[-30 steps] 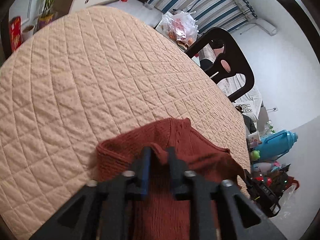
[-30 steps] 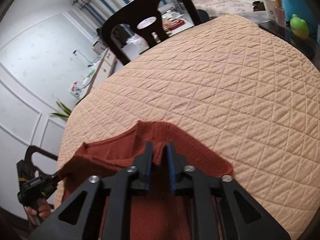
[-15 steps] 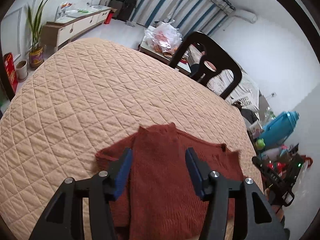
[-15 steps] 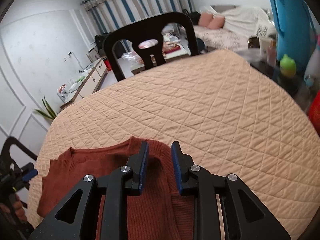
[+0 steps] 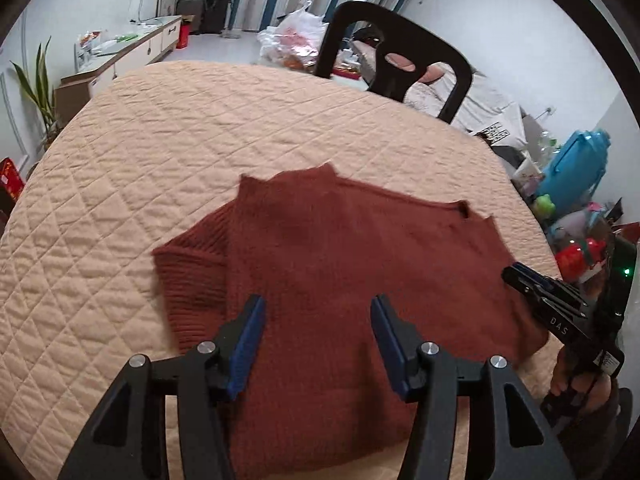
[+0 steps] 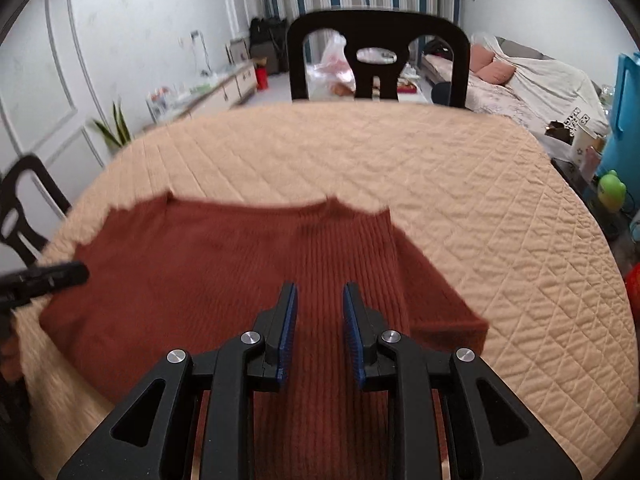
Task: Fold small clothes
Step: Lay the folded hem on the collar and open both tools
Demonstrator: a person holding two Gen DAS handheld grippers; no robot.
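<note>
In the left wrist view we hold the left gripper (image 5: 316, 336) above the near part of a rust-red knitted sweater (image 5: 340, 272), its blue-padded jaws spread wide and gripping nothing. The sweater lies spread on the quilted peach table cover (image 5: 160, 152), close to the near edge, with one sleeve (image 5: 188, 280) doubled in at the left side and its far edge running across the cloth. We judge the knit soft, limp and fairly light, with a ribbed surface that the pads should hold without slipping; it will sag and stretch if lifted from one point, so we would take it by an edge or a corner on both sides at once, or by the sleeve cuff. The right gripper (image 5: 536, 284) shows at the right edge of this view, beside the sweater. Beyond the table stand a black chair (image 5: 400, 56) and a blue jug (image 5: 576, 168); we cannot tell what the jug holds. A plastic bag (image 5: 296, 36) behind the chair holds something reddish, too small to name. In the right wrist view the right gripper (image 6: 320, 328) hangs over the sweater (image 6: 224, 272) with its jaws parted by a narrow gap, no cloth between them. The other sleeve (image 6: 436, 292) lies folded in on the right. The picture is blurred towards the left, where the left gripper (image 6: 48, 276) shows near the sweater's side.
</note>
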